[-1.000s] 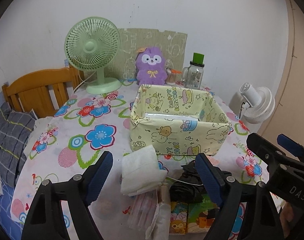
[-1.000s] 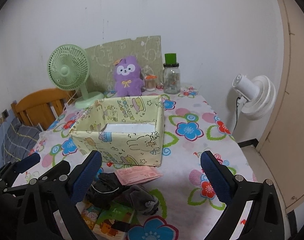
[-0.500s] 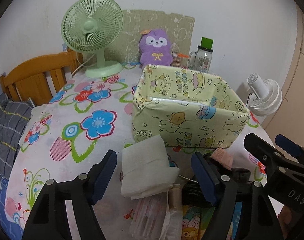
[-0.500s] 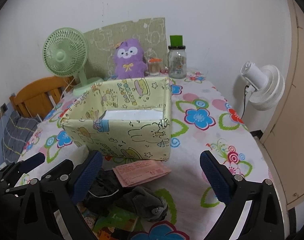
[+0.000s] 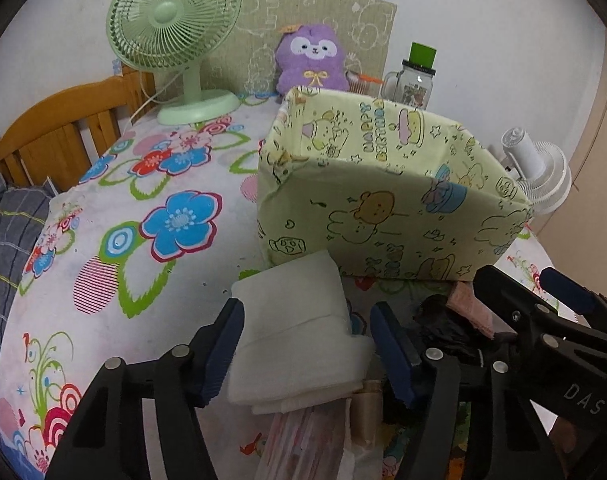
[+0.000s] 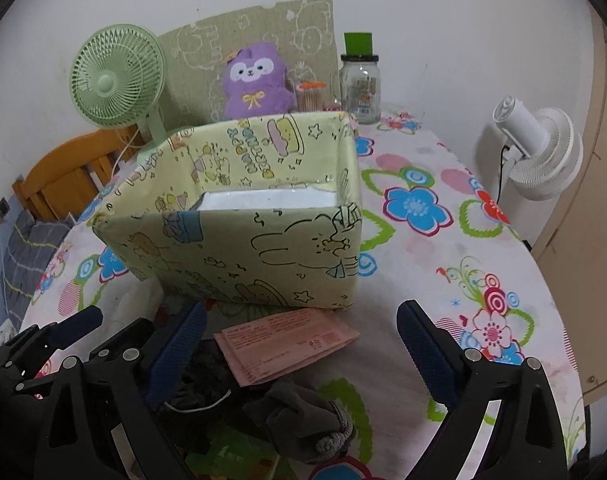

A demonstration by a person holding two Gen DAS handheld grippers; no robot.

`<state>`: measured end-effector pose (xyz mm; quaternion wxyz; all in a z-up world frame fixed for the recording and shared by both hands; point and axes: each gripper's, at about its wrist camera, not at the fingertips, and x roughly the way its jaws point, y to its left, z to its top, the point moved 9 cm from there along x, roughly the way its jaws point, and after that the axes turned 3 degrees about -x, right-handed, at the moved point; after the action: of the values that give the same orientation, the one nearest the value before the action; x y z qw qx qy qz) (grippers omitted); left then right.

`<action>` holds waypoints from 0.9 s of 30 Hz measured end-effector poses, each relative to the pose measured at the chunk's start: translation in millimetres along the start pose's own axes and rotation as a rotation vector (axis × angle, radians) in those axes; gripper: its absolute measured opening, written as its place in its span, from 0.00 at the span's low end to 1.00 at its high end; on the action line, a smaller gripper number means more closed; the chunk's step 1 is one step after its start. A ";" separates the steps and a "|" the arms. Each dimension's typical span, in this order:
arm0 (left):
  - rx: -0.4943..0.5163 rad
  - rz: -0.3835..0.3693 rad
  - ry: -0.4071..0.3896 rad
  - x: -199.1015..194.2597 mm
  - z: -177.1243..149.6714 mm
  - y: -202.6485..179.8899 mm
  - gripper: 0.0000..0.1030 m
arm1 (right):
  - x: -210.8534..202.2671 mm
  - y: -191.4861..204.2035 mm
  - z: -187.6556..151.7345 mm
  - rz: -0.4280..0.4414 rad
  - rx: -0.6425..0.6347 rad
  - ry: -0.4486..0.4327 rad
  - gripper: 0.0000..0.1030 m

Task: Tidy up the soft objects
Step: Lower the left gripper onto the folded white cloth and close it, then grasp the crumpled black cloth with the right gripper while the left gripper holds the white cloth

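Left hand-held gripper (image 5: pixel 305 354), jaws closing, straddles the white folded cloth (image 5: pixel 293 340), whose underside stays hidden.

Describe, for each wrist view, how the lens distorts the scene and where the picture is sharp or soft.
Left wrist view: fisheye bends the yellow storage box and floral tablecloth outward, corners vignetted black; folded white cloth sharp, lighting flat. Right wrist view: same curving, door frame bowed; pink packet crisp, grey sock slightly soft.
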<state>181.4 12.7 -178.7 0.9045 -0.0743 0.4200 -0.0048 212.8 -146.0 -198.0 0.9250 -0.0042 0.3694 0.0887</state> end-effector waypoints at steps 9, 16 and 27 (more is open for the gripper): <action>0.011 -0.002 0.039 15.0 -3.2 -0.6 0.57 | 20.7 -1.7 -6.9 0.004 0.021 0.055 0.93; 0.014 -0.004 0.055 20.0 -6.0 -1.2 0.48 | 31.6 -1.0 -13.3 0.031 0.053 0.090 0.90; 0.022 -0.009 0.053 21.8 -3.7 -4.8 0.32 | 35.4 6.6 -16.6 0.070 0.078 0.112 0.64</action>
<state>193.0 5.9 -196.9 0.8938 -0.0662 0.4432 -0.0153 225.5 -135.0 -233.9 0.8986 0.0397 0.4238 0.1064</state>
